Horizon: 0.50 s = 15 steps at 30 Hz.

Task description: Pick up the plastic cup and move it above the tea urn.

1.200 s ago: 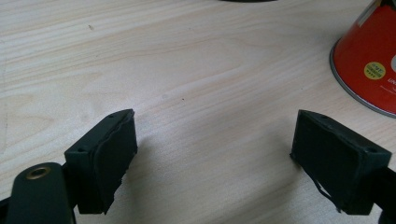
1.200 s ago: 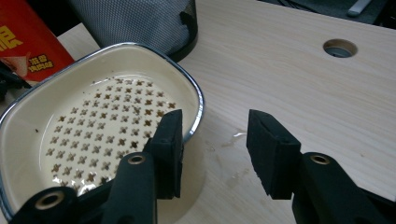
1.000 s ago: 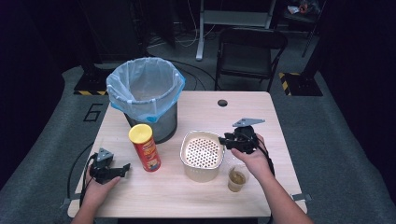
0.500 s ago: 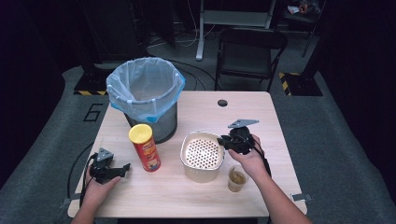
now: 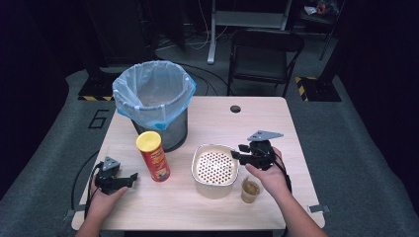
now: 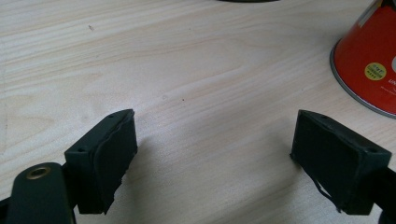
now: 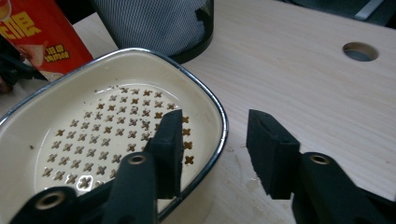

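Note:
A cream perforated bowl [image 5: 215, 168] with a metal rim stands at the table's middle front. My right gripper [image 5: 236, 155] is at its right edge. In the right gripper view the bowl [image 7: 93, 140] lies below my right gripper [image 7: 215, 129], which is open. One jaw hangs inside the rim and the other outside it, and neither pad presses on it. A red chip can [image 5: 153, 156] with a yellow lid stands upright left of the bowl. My left gripper [image 5: 129, 177] rests open on the wood near the front left. In the left gripper view that gripper [image 6: 215, 140] holds nothing, and the can's base [image 6: 369, 60] is at the upper right.
A black mesh bin [image 5: 153, 98] lined with a blue bag stands at the back left, just behind the can. A small clear cup [image 5: 250, 190] of amber stuff sits in front of my right hand. A cable hole [image 5: 235, 108] marks the table's far side. A chair [image 5: 264, 54] stands beyond.
My right gripper has edged slightly left and down onto the bowl's right rim. The left gripper, the can and the cup have not moved.

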Available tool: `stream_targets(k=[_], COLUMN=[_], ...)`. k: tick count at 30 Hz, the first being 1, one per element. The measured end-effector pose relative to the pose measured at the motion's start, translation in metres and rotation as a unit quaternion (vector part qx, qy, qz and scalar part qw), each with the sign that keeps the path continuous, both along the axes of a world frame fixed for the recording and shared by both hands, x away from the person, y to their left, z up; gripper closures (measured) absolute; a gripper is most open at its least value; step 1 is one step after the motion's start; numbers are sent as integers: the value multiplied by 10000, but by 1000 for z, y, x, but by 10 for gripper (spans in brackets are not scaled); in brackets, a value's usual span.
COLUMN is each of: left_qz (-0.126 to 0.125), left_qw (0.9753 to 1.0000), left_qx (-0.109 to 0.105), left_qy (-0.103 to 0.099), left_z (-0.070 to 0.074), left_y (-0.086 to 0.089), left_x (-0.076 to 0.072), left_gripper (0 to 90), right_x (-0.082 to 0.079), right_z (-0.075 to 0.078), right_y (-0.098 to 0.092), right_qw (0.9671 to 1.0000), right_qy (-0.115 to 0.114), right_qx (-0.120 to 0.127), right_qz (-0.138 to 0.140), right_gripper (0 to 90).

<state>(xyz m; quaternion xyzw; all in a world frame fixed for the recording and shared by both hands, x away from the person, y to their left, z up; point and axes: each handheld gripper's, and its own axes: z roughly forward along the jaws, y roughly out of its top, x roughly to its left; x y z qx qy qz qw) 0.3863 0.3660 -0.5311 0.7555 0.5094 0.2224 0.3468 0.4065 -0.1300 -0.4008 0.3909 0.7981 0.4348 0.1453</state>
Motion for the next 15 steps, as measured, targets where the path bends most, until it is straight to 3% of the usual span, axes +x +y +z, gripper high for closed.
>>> stream_targets(k=[6, 15], left_qz=[0, 3], left_qw=[10000, 10000], left_qx=[0, -1], left_qy=[-1, 2], left_z=[0, 0], left_y=[0, 0], left_x=[0, 0], left_gripper=[138, 138], right_x=[-24, -52], right_z=[8, -9], right_y=[-20, -34], right_qw=[9995, 9997], right_qy=[-293, -247], right_qx=[74, -50], right_qz=[-58, 37], right_gripper=[385, 250])
